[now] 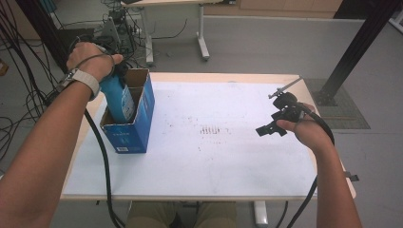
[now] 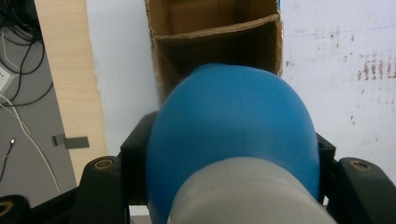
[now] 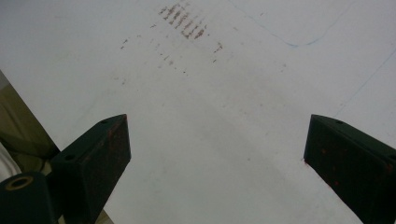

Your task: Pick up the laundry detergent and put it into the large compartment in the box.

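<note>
A blue bottle [image 1: 117, 99] with a pale cap [image 2: 243, 196] stands tilted, its lower end inside an open blue cardboard box [image 1: 138, 124] at the table's left. My left gripper [image 1: 113, 71], under the person's hand, is shut on the bottle's upper part. In the left gripper view the black jaws press both sides of the bottle [image 2: 233, 121] above the box's brown divided inside [image 2: 215, 32]. My right gripper [image 1: 271, 129] hovers over the white sheet at the right. It stands open with nothing between its fingers [image 3: 100, 154].
A white sheet [image 1: 214, 161] with brown smudges [image 1: 214, 129] covers the tabletop. The wooden table edge [image 2: 65, 70] runs left of the box. Cables [image 1: 19, 95] lie on the floor at left. Another table's legs [image 1: 202, 42] and a black post [image 1: 356, 47] stand behind.
</note>
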